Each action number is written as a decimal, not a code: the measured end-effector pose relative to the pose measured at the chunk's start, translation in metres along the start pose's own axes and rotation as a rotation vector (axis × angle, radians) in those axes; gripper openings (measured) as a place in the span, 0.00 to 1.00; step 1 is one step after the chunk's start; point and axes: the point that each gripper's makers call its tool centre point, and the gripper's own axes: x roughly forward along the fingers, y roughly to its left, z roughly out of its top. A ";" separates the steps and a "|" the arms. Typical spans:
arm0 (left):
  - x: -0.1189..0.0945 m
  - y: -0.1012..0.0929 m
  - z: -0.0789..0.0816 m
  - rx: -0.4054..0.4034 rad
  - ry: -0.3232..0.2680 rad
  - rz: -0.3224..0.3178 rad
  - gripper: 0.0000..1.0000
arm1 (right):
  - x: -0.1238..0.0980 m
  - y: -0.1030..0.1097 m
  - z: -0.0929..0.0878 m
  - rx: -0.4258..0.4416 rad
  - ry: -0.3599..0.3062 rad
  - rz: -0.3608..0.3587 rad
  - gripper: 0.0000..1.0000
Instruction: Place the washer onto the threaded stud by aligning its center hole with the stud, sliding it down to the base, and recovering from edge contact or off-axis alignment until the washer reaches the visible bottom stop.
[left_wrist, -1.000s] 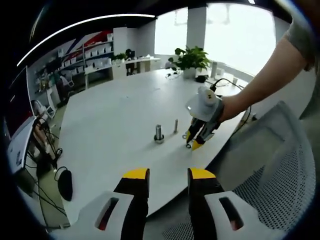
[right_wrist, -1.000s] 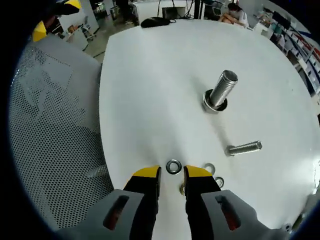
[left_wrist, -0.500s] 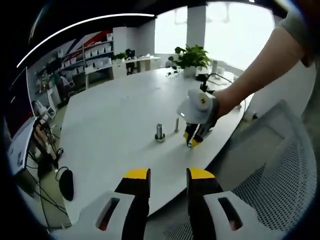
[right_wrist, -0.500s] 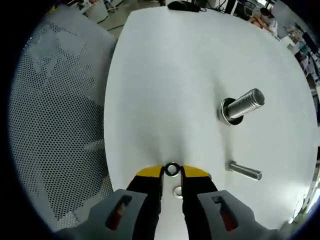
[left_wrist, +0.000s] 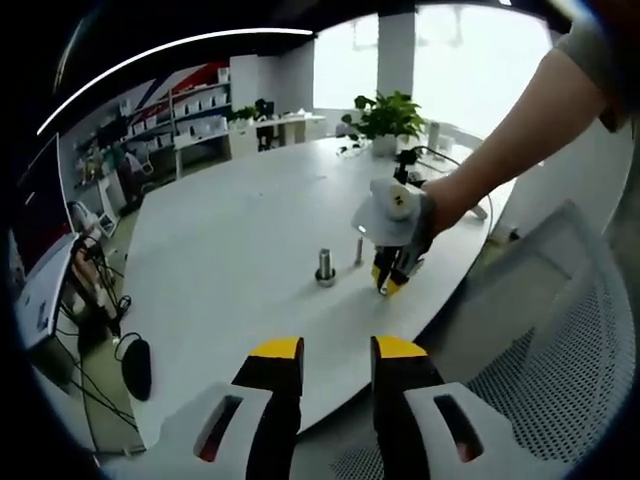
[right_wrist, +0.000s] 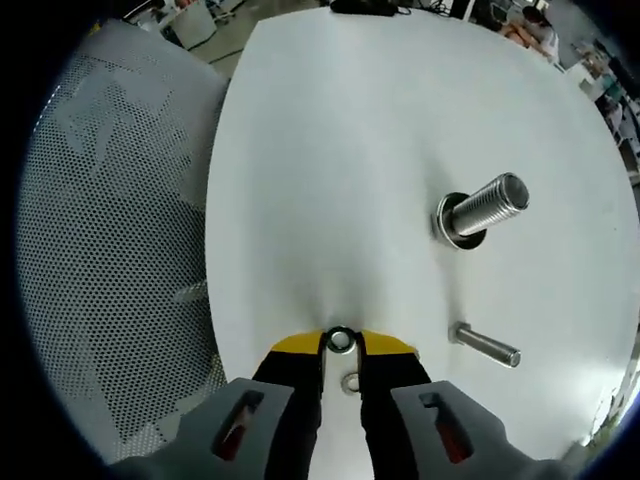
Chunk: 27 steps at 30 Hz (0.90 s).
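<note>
Right gripper (right_wrist: 341, 345) rises from the bottom centre of the right gripper view, its yellow-tipped jaws drawn in close with a washer (right_wrist: 341, 339) pinched between the tips, low over the table edge. In the left gripper view the same gripper (left_wrist: 389, 283) hangs right of centre from a person's hand (left_wrist: 432, 210), tips pointing down at the tabletop.

Left gripper (left_wrist: 335, 349) shows at the bottom centre of its own view, jaws parted with a clear gap and nothing between them, held off the table's near edge.

From largest to smallest: the white table (right_wrist: 340, 150) fills the middle of the right gripper view, and a white mesh chair (right_wrist: 110, 230) takes up the left side; in the left gripper view that chair (left_wrist: 560, 330) sits at the lower right. The threaded stud (right_wrist: 485, 205) stands on its base at the right of centre in the right gripper view, well apart from the held washer; in the left gripper view the stud (left_wrist: 326, 266) stands near the middle of the frame. A thinner bolt (right_wrist: 487, 346) lies lower right, between the stud and the frame's bottom edge. A second washer (right_wrist: 349, 382) lies on the table just below the held one, partly hidden by the jaws.
</note>
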 end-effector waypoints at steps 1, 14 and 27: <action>0.000 0.000 0.000 -0.001 0.001 0.002 0.24 | 0.000 0.000 0.000 0.010 -0.003 -0.006 0.13; 0.001 0.001 -0.002 -0.009 0.012 0.002 0.24 | -0.002 0.004 0.001 0.021 -0.080 -0.046 0.12; 0.001 -0.001 -0.004 -0.004 0.022 -0.009 0.24 | -0.010 -0.004 0.006 0.141 -0.151 -0.038 0.12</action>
